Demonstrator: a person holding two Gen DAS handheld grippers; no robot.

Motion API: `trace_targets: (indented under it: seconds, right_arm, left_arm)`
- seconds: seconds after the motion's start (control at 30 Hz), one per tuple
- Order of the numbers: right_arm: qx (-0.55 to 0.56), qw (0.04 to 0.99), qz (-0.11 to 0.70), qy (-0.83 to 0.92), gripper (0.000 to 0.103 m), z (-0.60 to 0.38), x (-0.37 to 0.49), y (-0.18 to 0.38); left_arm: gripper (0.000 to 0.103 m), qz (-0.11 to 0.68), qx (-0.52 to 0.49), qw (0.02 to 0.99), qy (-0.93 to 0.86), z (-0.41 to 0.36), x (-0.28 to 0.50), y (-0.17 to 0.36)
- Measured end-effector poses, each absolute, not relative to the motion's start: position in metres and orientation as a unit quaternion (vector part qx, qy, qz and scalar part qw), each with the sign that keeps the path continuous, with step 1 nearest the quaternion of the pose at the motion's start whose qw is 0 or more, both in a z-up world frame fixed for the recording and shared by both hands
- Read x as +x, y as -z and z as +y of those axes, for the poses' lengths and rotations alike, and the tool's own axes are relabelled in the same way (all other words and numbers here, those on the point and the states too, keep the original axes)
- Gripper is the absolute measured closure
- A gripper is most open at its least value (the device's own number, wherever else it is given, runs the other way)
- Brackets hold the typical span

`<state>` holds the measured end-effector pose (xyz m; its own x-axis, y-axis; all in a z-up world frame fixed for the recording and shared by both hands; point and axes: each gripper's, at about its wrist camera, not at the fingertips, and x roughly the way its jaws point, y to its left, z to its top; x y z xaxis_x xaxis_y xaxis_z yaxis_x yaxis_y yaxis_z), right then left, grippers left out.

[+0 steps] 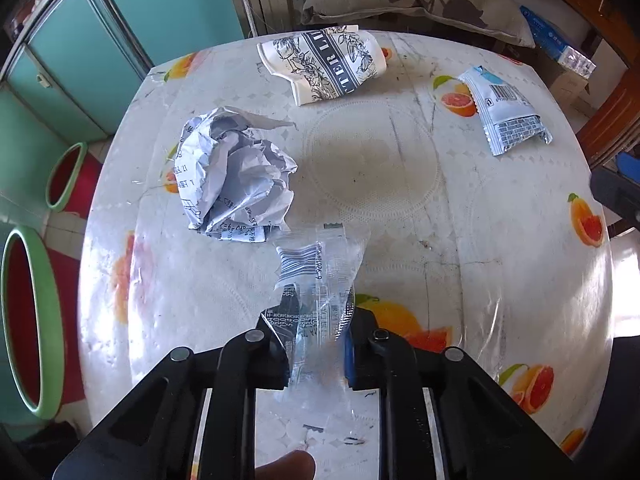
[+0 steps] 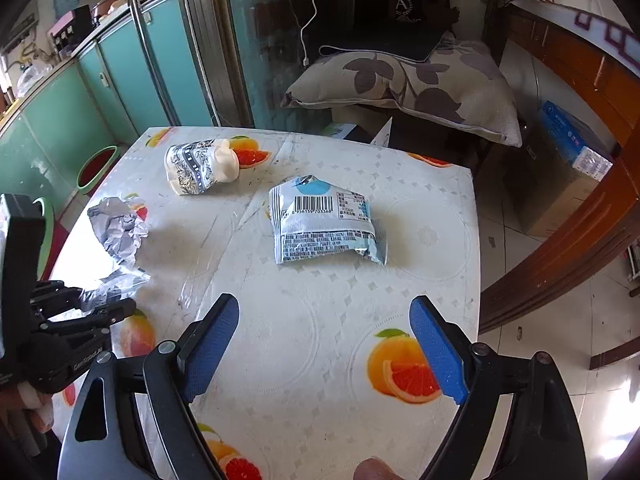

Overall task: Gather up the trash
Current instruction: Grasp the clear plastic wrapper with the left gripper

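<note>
The left gripper (image 1: 316, 344) is clenched on a clear plastic wrapper (image 1: 316, 280), its two fingers pinching the lower part of the film. The wrapper's long axis runs from 6 o'clock up toward 12, and its free end with the barcode rises away from the fingers over the table (image 1: 460, 240). In the right wrist view this same gripper (image 2: 120, 300) shows side-on at 9 o'clock, with the wrapper (image 2: 116, 280) poking out past its tips.

The right gripper (image 2: 326, 344) is released, its blue pads (image 2: 210, 352) spread wide and touching nothing, hanging above the fruit-print tablecloth.

Just beyond the wrapper's free end, toward 11 o'clock in the left view, lies a crumpled ball of paper (image 1: 232, 176). The right view shows it only partly, at 9 o'clock near the table edge (image 2: 120, 228).

At 12 o'clock from the right gripper lies a blue and white snack packet (image 2: 324, 220), flat, barcode up, long axis running away from the camera and its torn end farthest. The left view has it at 2 o'clock (image 1: 504, 108), where the barcode is too small to read.

Farthest on the table, a crushed paper cup (image 1: 324, 64) lies on its side. The right view shows its pale bottom end (image 2: 200, 168) at 11 o'clock; the left view shows its printed side.

Only the left view shows two green-rimmed red bins (image 1: 24, 320) on the floor at 9 o'clock.
</note>
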<state>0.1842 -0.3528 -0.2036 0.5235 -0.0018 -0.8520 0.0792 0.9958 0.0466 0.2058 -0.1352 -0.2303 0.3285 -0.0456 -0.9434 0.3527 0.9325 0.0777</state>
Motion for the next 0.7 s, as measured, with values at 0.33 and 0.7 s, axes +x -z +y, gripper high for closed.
trace_targets:
  seconds: [0.33, 0.7]
  right_arm:
    - [0.018, 0.859, 0.510, 0.050, 0.000, -0.354, 0.263, 0.238]
    - [0.047, 0.834, 0.547, 0.058, 0.001, -0.366, 0.292, 0.273]
  left_arm:
    - [0.090, 0.552, 0.138, 0.811, 0.133, -0.114, 0.203, 0.214]
    - [0.090, 0.544, 0.122, 0.820, 0.130, -0.093, 0.212, 0.203]
